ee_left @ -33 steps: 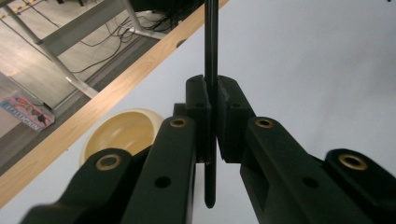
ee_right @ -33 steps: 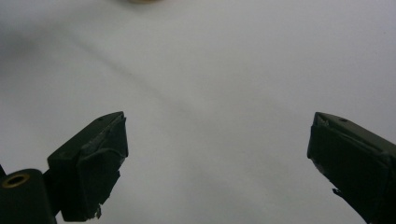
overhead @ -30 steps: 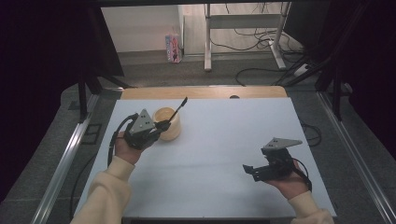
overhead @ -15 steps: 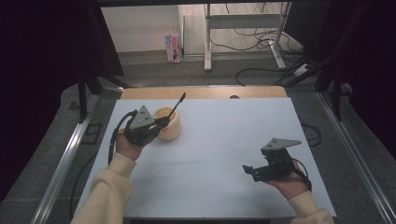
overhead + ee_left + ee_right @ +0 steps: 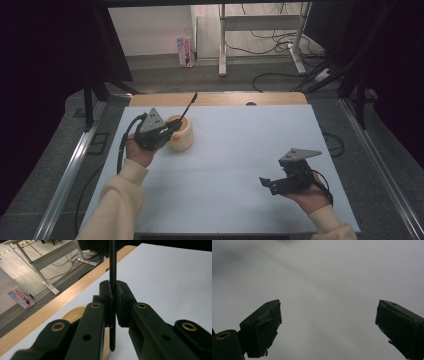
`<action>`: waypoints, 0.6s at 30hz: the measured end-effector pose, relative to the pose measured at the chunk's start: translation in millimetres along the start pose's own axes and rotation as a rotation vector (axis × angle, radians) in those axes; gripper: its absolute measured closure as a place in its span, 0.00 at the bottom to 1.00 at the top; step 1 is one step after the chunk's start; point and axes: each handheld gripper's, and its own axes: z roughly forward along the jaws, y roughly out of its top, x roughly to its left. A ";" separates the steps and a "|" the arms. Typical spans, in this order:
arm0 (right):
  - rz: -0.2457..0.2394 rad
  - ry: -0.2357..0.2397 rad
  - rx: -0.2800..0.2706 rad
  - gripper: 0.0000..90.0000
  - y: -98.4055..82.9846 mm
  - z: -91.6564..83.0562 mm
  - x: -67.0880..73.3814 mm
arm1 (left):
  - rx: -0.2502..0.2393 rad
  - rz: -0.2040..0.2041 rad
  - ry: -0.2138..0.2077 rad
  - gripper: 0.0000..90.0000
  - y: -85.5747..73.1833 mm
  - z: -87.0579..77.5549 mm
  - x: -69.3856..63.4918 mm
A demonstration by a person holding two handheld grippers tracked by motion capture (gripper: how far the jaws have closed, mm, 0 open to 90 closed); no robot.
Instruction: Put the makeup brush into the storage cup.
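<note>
My left gripper (image 5: pixel 169 133) is at the table's left, shut on a thin black rod (image 5: pixel 189 105) that slants up and away from it. In the left gripper view the rod (image 5: pixel 112 262) stands clamped between the two pads of that gripper (image 5: pixel 113 291), and its lower end hangs below them. Right beside the jaws stands a round cream cup (image 5: pixel 183 139), whose rim (image 5: pixel 70 314) lies just under the rod's lower end. My right gripper (image 5: pixel 266 183) is held low over the table's right front, open, and its view (image 5: pixel 328 325) has nothing between the jaws.
The white tabletop (image 5: pixel 240 145) has a wooden strip (image 5: pixel 225 98) along its far edge. Metal rails (image 5: pixel 70 165) run along both sides. Beyond the table, cables and a desk frame (image 5: pixel 260 45) lie on the floor.
The left gripper and its rod have edged slightly towards the far side, still beside the cup. The right hand has kept still.
</note>
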 end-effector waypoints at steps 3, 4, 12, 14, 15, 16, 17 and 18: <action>0.003 -0.001 -0.003 0.07 0.0 0.0 -0.1 | -0.010 -0.003 0.010 0.95 0.2 0.7 1.6; 0.002 -0.001 -0.001 0.07 -0.1 0.0 -0.3 | -0.017 -0.012 0.009 0.95 0.1 1.2 2.3; -0.006 0.003 0.001 0.07 0.0 1.3 1.1 | -0.034 -0.036 0.027 0.95 0.4 4.8 9.8; -0.006 0.004 0.001 0.07 0.1 1.2 1.3 | -0.041 -0.047 0.034 0.95 -0.1 6.2 12.1; -0.005 0.004 0.001 0.07 0.1 1.3 1.2 | -0.042 -0.048 0.037 0.95 -0.4 6.9 13.2; -0.006 0.003 0.002 0.08 0.0 1.3 1.0 | -0.048 -0.054 0.037 0.95 -0.7 7.9 14.1; -0.005 0.003 0.002 0.08 -0.1 1.3 0.9 | -0.054 -0.061 0.037 0.95 -1.0 9.1 15.2; -0.006 0.003 0.003 0.08 -0.1 1.4 0.8 | -0.059 -0.071 0.036 0.95 -1.4 10.2 16.5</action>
